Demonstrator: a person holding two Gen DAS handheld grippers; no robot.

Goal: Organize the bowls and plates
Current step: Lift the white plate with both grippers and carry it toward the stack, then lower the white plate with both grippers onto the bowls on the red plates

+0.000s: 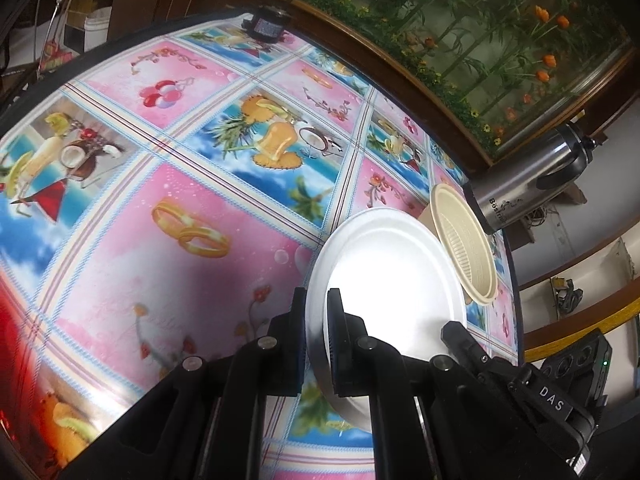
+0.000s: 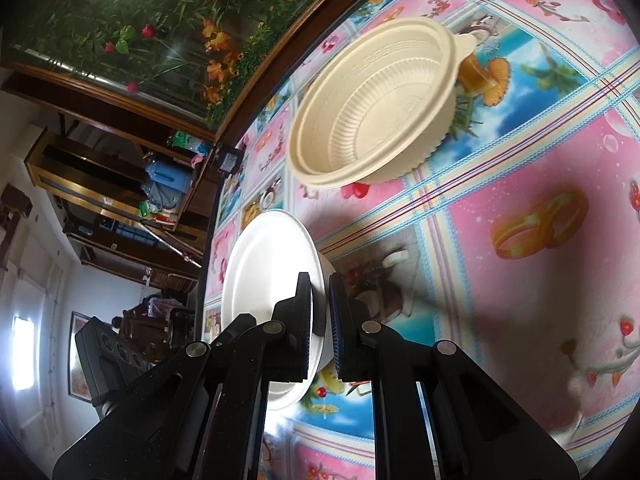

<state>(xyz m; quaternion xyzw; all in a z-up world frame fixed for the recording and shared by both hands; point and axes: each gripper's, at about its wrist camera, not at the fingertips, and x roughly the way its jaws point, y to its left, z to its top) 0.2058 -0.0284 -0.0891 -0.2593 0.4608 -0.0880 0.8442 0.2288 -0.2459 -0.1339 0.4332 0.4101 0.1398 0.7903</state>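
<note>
A white plate [image 1: 394, 264] is held between both grippers above the colourful tablecloth. My left gripper [image 1: 317, 316] is shut on its near rim. My right gripper [image 2: 320, 304] is shut on the opposite rim of the same white plate [image 2: 272, 264]; its black body also shows in the left wrist view [image 1: 520, 380]. A cream ribbed bowl [image 2: 372, 100] stands on the table beyond the plate; in the left wrist view it [image 1: 466, 236] lies just past the plate's far edge.
A steel thermos jug [image 1: 532, 176] stands at the table's edge by the bowl. A dark round jar [image 1: 266, 24] sits at the far side of the table [image 1: 160, 220]. A flower-painted wall panel [image 1: 460, 20] runs behind the table.
</note>
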